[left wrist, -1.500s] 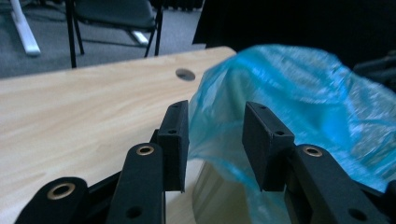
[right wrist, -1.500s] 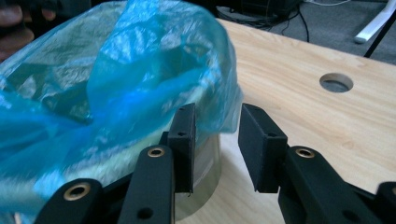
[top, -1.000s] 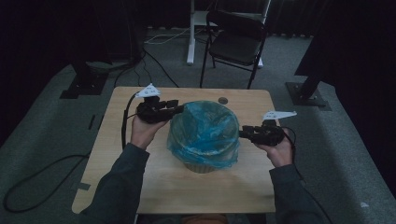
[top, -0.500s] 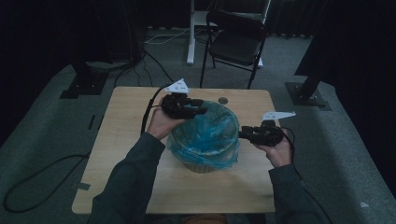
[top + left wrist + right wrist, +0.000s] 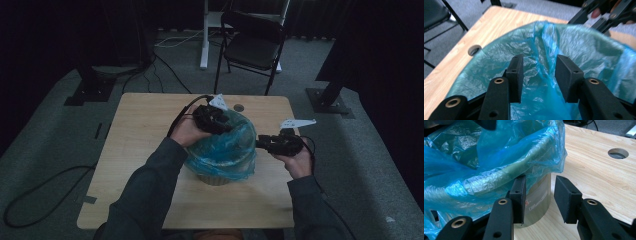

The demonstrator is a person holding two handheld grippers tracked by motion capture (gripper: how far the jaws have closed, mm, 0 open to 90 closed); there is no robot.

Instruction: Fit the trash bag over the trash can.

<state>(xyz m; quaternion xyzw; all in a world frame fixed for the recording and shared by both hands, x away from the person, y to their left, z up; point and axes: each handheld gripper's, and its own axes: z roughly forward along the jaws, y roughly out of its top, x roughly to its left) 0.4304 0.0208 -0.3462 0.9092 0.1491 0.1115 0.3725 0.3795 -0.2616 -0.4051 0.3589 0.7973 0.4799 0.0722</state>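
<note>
A round bin (image 5: 215, 176) lined with a blue plastic bag (image 5: 225, 147) stands in the middle of the wooden table (image 5: 140, 150). My left gripper (image 5: 227, 127) hovers over the bag's far left rim. Its jaws are open and have just been opening a little. A loose fold of bag (image 5: 544, 47) rises between the pads without being pressed. My right gripper (image 5: 260, 144) is at the bin's right side, open. In the right gripper view its pads (image 5: 520, 195) sit just under the bag's overhang (image 5: 499, 180), by the bin's pale wall (image 5: 537, 202). The right gripper (image 5: 586, 21) is seen beyond the bag.
A round hole (image 5: 239, 107) is cut in the table behind the bin. A black folding chair (image 5: 255, 45) stands beyond the far edge. Stand bases (image 5: 87, 92) and cables (image 5: 35, 200) lie on the grey floor around the table.
My left gripper has moved right from the bin's left side to above the bag's far rim. The right gripper has stayed at the bin's right side.
</note>
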